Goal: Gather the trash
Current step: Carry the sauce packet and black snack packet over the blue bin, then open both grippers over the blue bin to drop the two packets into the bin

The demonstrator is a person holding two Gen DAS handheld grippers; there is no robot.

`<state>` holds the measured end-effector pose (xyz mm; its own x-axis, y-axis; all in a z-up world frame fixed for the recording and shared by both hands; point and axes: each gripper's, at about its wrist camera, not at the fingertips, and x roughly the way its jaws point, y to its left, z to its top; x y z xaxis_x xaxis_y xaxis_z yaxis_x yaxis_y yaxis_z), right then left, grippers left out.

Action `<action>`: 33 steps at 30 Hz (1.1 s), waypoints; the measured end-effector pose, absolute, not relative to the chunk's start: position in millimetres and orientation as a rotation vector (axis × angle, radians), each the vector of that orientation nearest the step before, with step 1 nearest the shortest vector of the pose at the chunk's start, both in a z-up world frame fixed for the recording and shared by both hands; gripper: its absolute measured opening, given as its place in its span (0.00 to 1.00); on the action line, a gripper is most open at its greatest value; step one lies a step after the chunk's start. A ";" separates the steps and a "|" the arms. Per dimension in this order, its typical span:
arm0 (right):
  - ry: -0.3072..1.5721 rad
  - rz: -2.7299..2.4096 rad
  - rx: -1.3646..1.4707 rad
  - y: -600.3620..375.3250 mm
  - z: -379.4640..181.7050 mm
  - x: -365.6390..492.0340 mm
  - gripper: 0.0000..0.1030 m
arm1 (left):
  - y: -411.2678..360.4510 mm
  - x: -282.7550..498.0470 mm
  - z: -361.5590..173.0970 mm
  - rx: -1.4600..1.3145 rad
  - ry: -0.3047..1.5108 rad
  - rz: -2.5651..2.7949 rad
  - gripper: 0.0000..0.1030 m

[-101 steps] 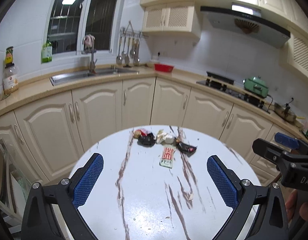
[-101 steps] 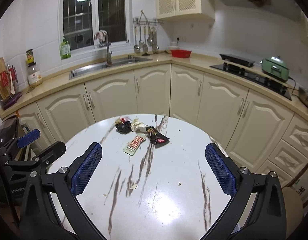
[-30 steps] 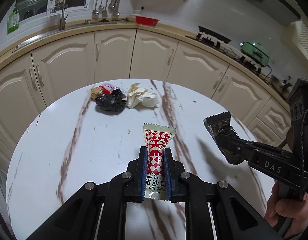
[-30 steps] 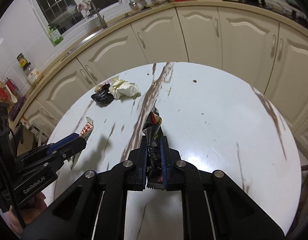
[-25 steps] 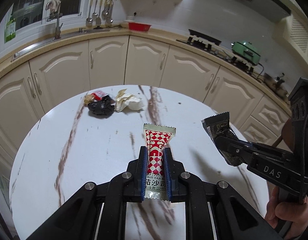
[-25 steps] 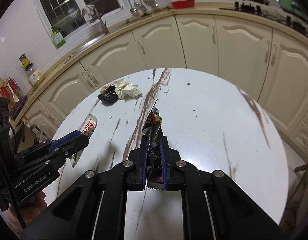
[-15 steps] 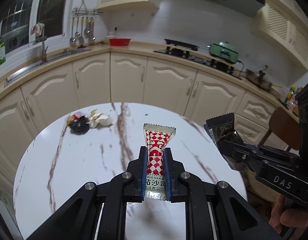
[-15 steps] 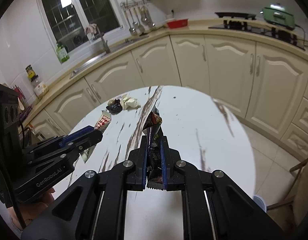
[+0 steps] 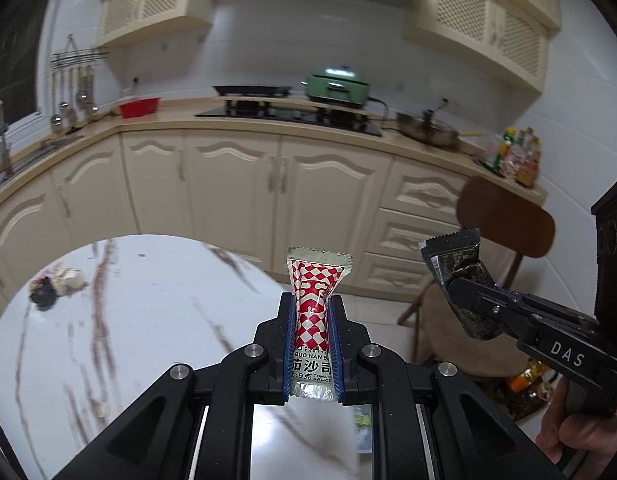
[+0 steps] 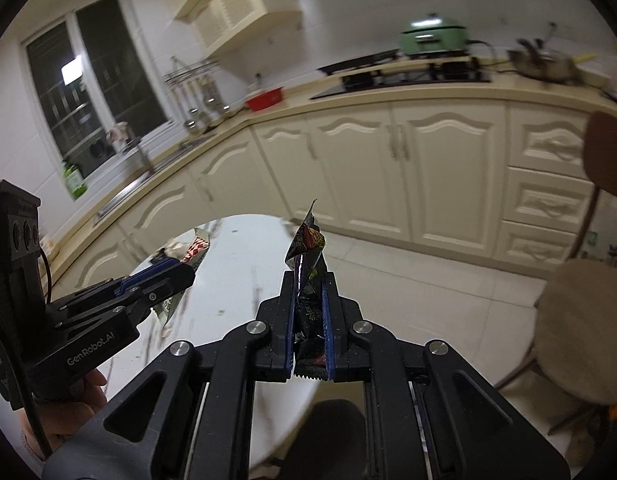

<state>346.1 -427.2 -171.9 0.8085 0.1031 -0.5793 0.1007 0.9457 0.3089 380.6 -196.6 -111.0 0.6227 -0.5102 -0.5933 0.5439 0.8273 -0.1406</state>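
My left gripper (image 9: 312, 312) is shut on a red-and-white checked sauce packet (image 9: 317, 284), held upright above the right edge of the round white marble table (image 9: 148, 300). My right gripper (image 10: 309, 292) is shut on a crumpled black snack wrapper (image 10: 308, 248). The left wrist view also has that black wrapper (image 9: 454, 260) at the right, off the table. In the right wrist view the left gripper (image 10: 180, 270) shows at the left with the sauce packet (image 10: 196, 246). A heap of leftover trash (image 9: 54, 284), black and cream pieces, lies at the table's far left.
A brown-backed chair (image 9: 504, 220) with a beige seat (image 10: 584, 320) stands on the tiled floor right of the table. Cream cabinets (image 9: 276, 184) curve behind, bearing a hob (image 9: 288, 112), a green pot (image 9: 336, 84) and a red bowl (image 9: 138, 106). A dark rounded object (image 10: 336, 420) lies below my right gripper.
Both grippers, still shut on their wrappers, swung to the right and rose, away from the table's middle toward the chair. The trash heap slid to the far left of the view.
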 end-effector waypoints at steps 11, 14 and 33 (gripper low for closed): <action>0.725 -0.193 0.486 -532.6 -235.9 311.9 0.11 | -303.2 388.7 -164.3 0.160 0.821 -0.772 0.12; 0.773 -0.222 0.533 -554.4 -266.1 307.3 0.11 | -321.1 402.3 -182.0 0.185 0.876 -0.791 0.12; 0.960 -0.302 0.735 -621.4 -386.6 305.7 0.14 | -477.9 500.5 -273.1 0.346 1.124 -0.825 0.19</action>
